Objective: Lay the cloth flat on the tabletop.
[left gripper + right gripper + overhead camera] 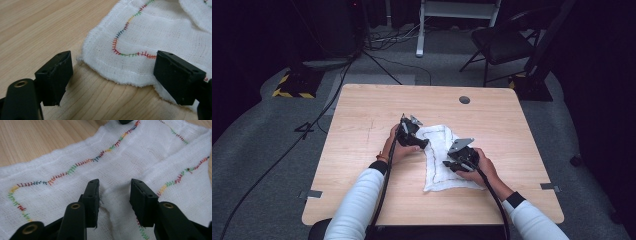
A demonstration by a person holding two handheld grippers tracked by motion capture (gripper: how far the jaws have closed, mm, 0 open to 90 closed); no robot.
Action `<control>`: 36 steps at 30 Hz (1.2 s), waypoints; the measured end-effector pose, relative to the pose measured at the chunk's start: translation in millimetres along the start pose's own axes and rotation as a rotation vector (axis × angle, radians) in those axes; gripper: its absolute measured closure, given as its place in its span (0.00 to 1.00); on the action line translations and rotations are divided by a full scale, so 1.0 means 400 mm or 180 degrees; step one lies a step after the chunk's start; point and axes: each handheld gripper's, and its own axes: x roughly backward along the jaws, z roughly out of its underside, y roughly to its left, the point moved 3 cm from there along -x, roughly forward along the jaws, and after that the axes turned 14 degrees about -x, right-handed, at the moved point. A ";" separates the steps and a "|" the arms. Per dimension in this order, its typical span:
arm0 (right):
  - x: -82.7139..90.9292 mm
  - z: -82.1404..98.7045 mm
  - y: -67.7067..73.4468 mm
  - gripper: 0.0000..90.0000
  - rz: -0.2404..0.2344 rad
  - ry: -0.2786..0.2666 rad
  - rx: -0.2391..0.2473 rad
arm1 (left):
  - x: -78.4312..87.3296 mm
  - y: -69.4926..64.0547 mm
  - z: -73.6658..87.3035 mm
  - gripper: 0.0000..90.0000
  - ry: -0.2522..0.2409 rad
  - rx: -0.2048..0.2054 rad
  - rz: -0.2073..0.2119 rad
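A white gauze cloth with rainbow-stitched border (439, 157) lay rumpled at the middle of the light wooden table (362, 150), its long axis running from the person toward the far edge. The left gripper (113, 75) stood wide open over a corner. The right gripper (114, 202), part-open, straddled a raised fold; pinching there risked bunching or dragging the cloth.

White cloth (75, 152) with rainbow stitching, pale wood table (362, 115)

One white cloth (439, 157), one table (362, 150), two hand-held grippers, one chair (507, 42).
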 end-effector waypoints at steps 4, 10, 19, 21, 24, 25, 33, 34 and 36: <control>-0.003 -0.004 0.002 0.77 0.0024 0.0040 0.0029 | 0.004 -0.005 -0.003 0.30 -0.0057 -0.0058 0.0028; 0.009 -0.017 0.005 0.94 0.0159 0.0012 0.0122 | 0.013 -0.014 -0.008 0.73 -0.0094 -0.0204 0.0233; 0.113 -0.054 -0.010 0.95 0.0165 -0.0394 0.0033 | 0.070 -0.008 -0.027 0.91 -0.0296 -0.0365 0.0173; 0.142 -0.061 -0.019 0.96 0.0153 -0.0504 -0.0013 | 0.097 -0.007 -0.037 0.91 -0.0356 -0.0426 0.0126; 0.182 -0.068 -0.036 0.96 0.0160 -0.0659 -0.0065 | 0.134 -0.006 -0.047 0.92 -0.0453 -0.0460 0.0099; 0.191 -0.069 -0.040 0.96 0.0163 -0.0683 -0.0078 | 0.145 -0.005 -0.049 0.92 -0.0473 -0.0485 0.0087; 0.296 -0.085 -0.093 0.97 0.0321 -0.1040 -0.0208 | 0.273 0.008 -0.073 0.92 -0.0752 -0.0567 -0.0058; 0.317 -0.086 -0.106 0.97 0.0358 -0.1100 -0.0236 | 0.285 0.009 -0.076 0.92 -0.0778 -0.0584 -0.0058; 0.338 -0.088 -0.117 0.97 0.0386 -0.1166 -0.0282 | 0.313 0.008 -0.082 0.92 -0.0843 -0.0605 -0.0083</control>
